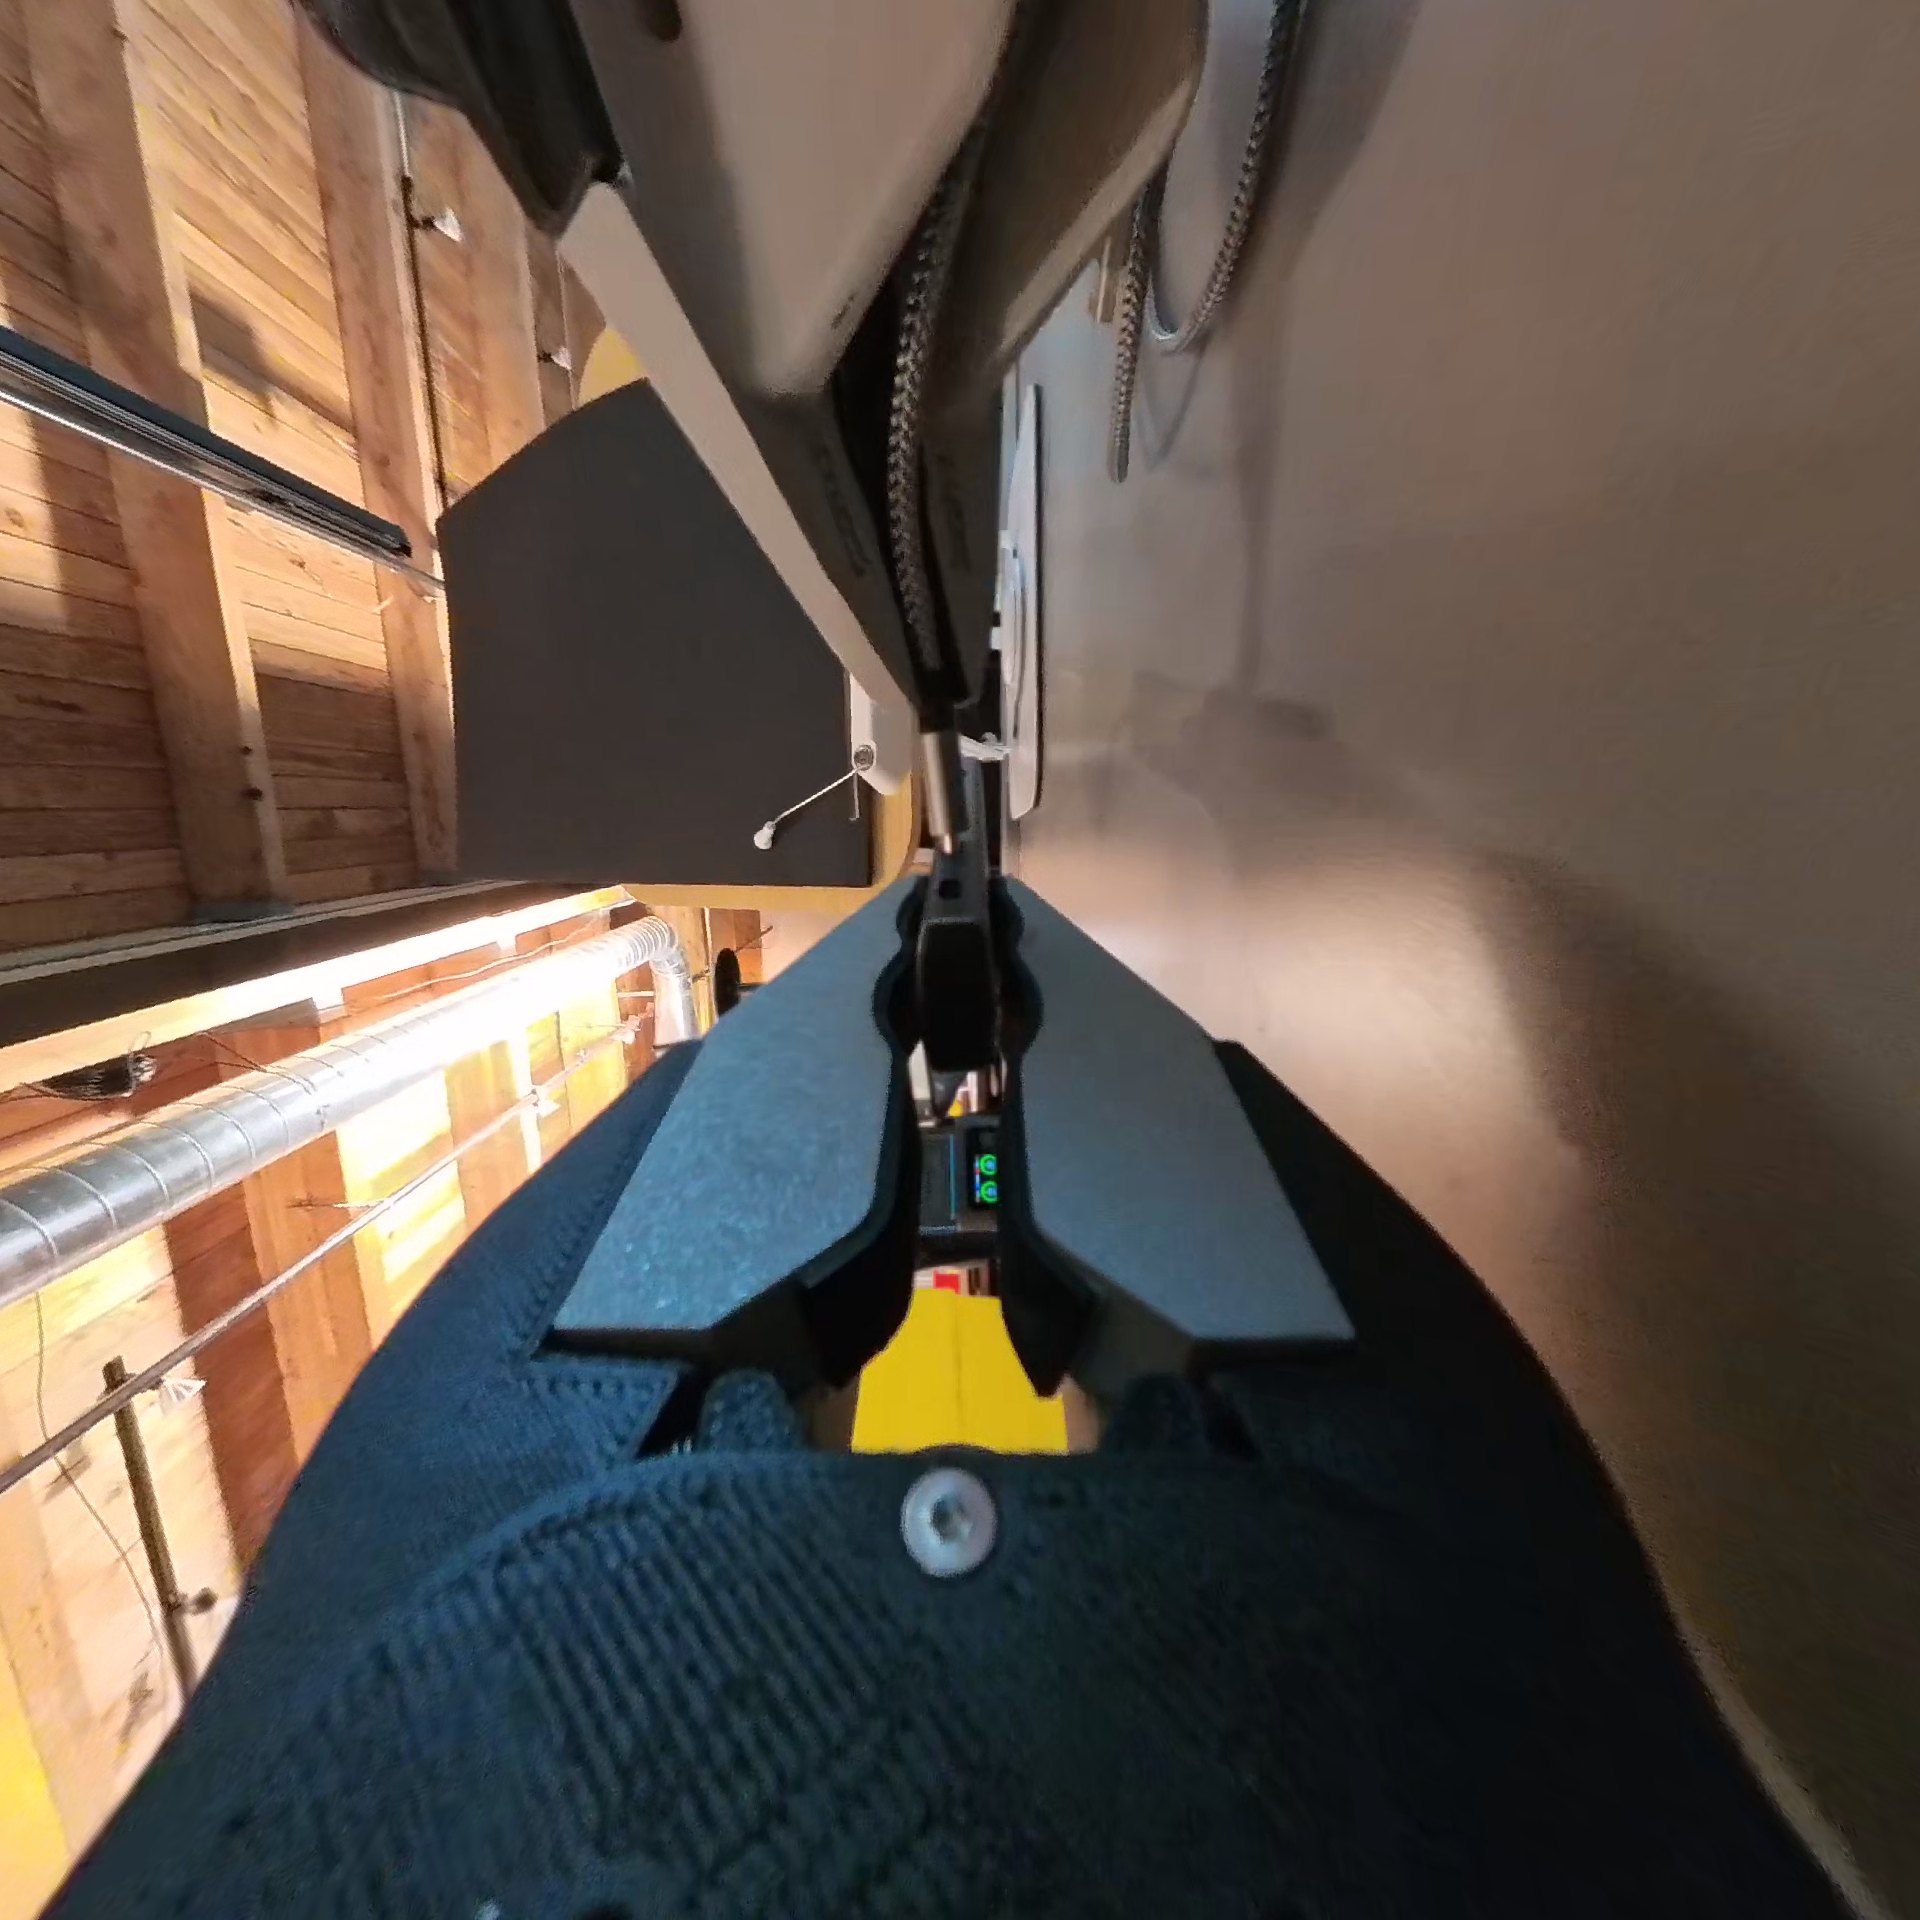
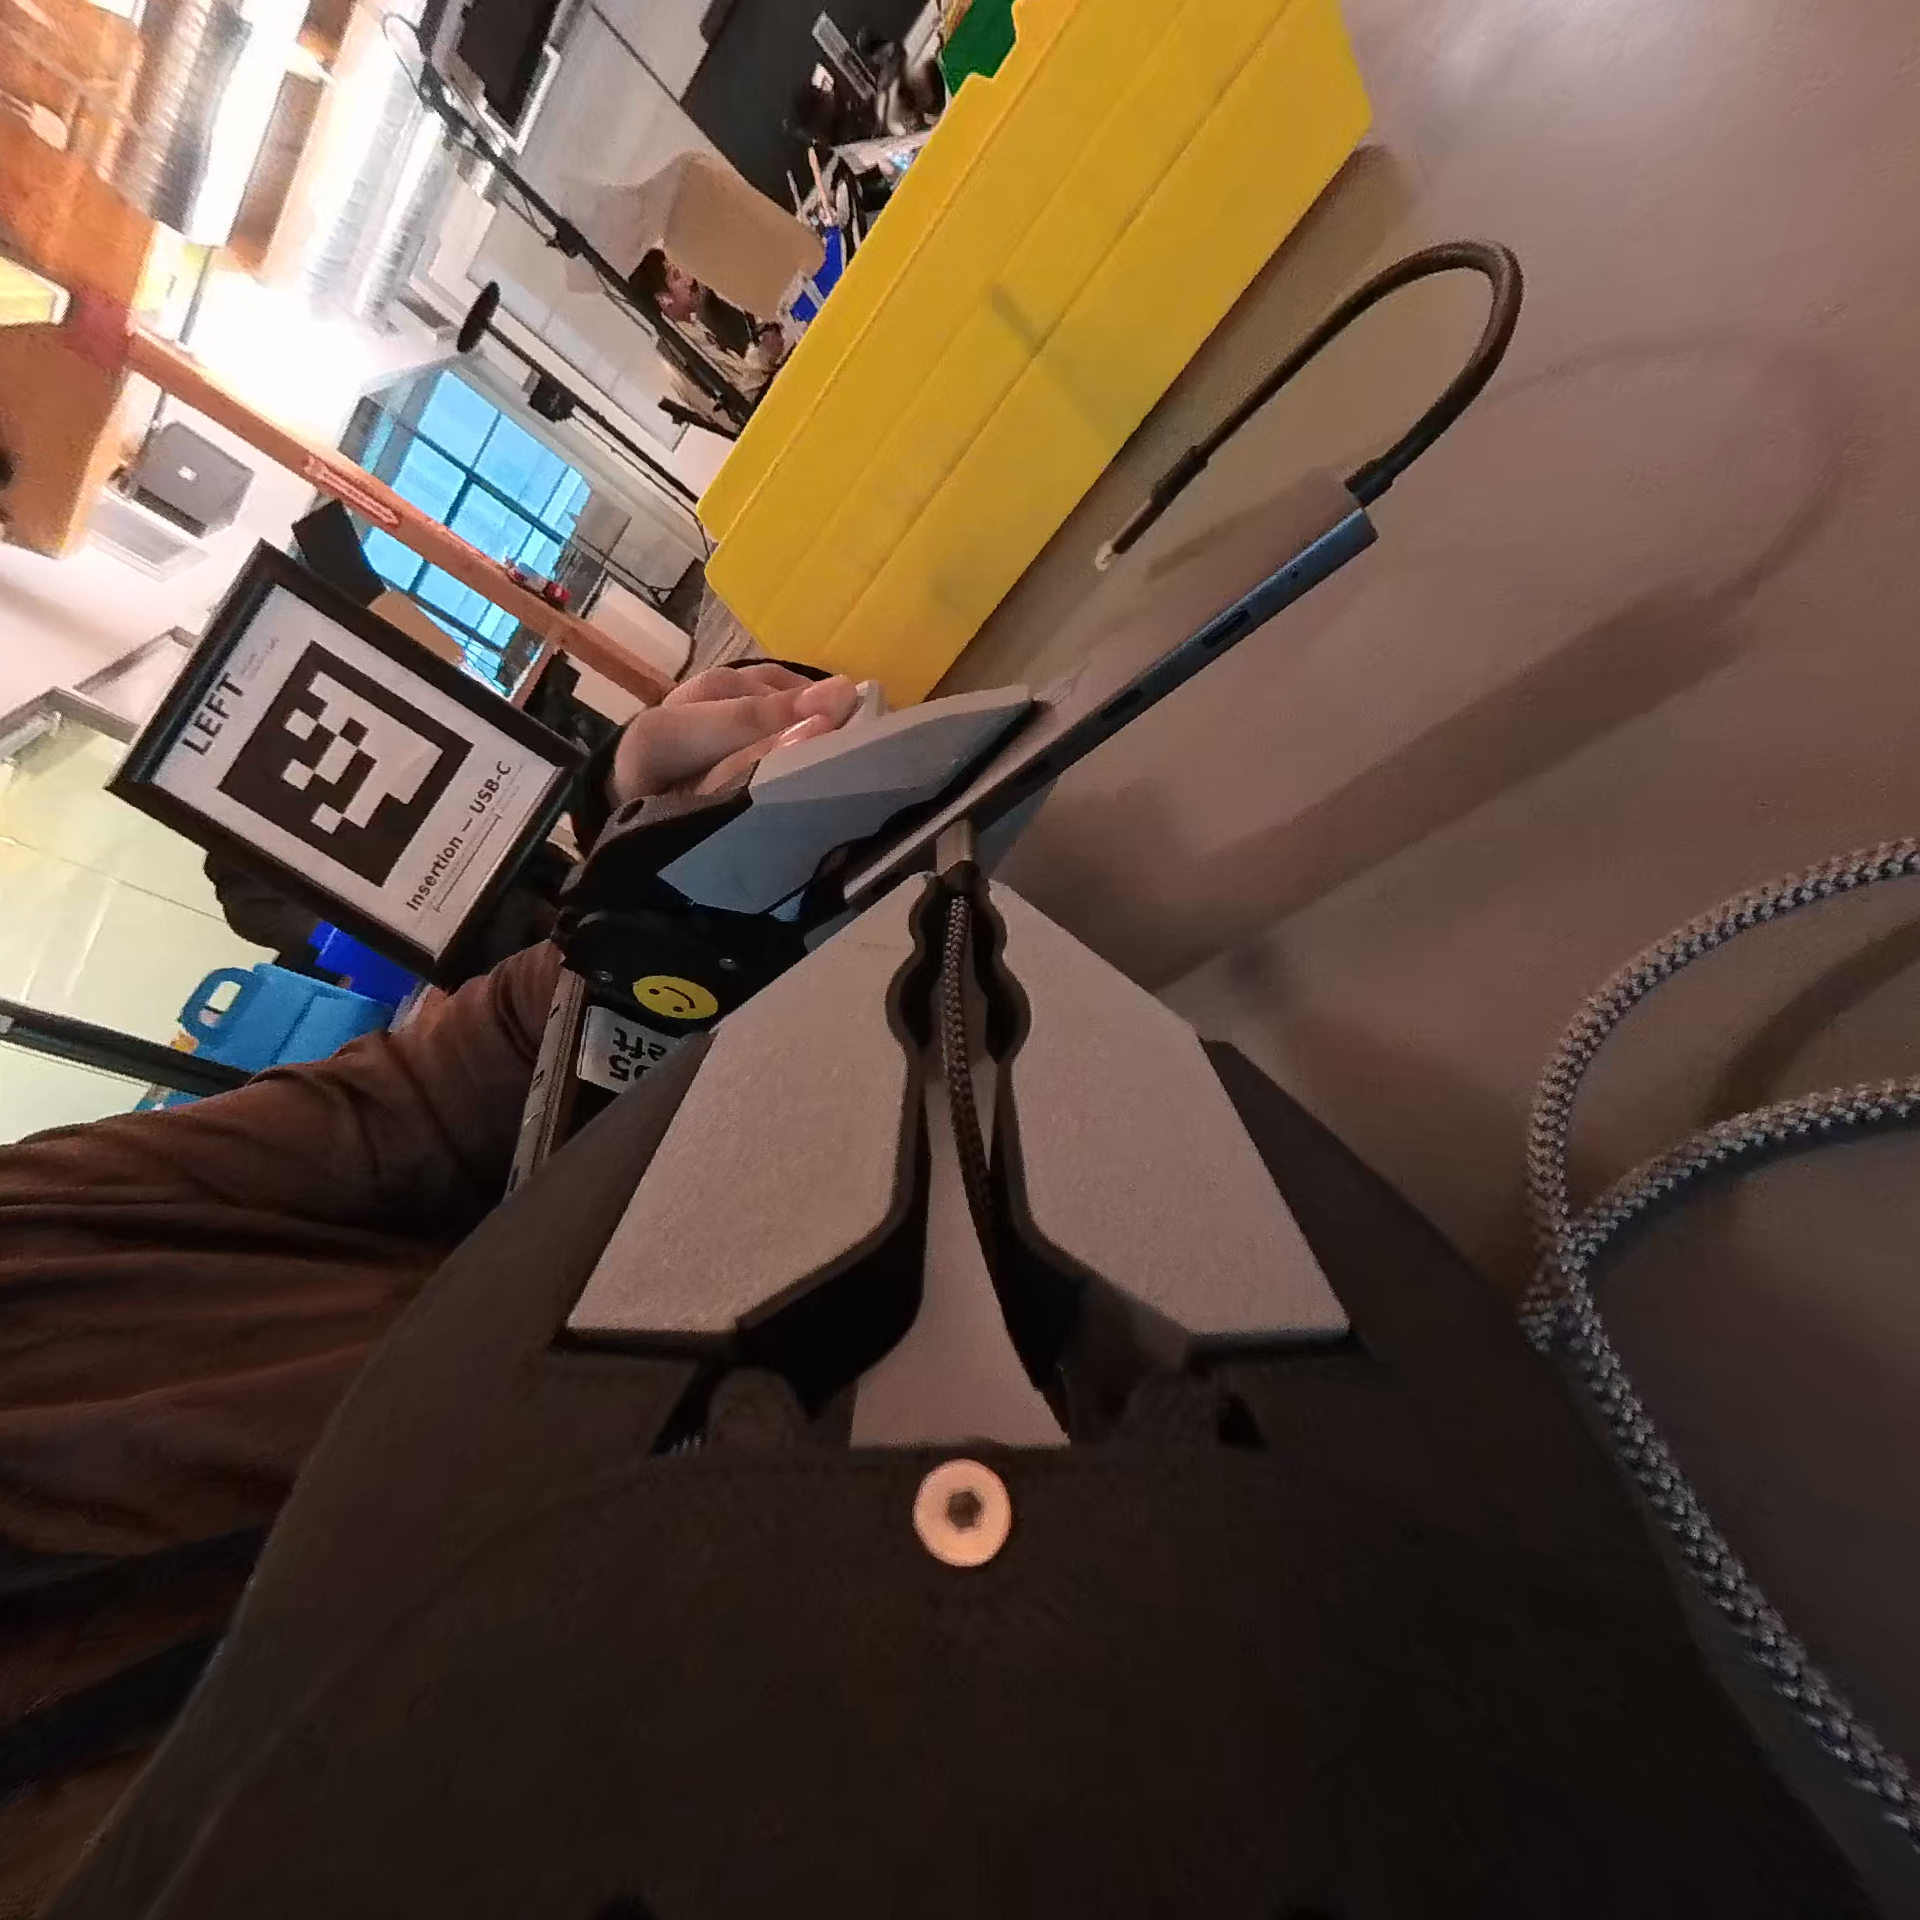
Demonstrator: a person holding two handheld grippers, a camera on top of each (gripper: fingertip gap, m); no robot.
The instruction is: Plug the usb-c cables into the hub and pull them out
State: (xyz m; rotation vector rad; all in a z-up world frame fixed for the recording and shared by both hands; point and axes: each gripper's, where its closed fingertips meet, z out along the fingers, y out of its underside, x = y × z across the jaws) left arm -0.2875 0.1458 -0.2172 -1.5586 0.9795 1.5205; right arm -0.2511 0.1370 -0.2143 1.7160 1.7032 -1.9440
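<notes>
- Hub (image 2: 1143,707): slim grey bar held off the tan tabletop (image 2: 1610,727), its own short black cable (image 2: 1434,312) looping back beside it.
- My left claw (image 1: 961,977): fingers clamped on the hub's end.
- My right claw (image 2: 958,935): fingers closed on the braided USB-C cable (image 2: 961,1039) just behind its silver plug (image 2: 956,847), which meets the hub's edge; seating depth unclear.
- Right view only: left claw (image 2: 831,790) on the hub, slack braided loops (image 2: 1558,1143), yellow bin (image 2: 1039,312) behind; contents hidden.
- Left view only: ceiling duct (image 1: 260,1122).
</notes>
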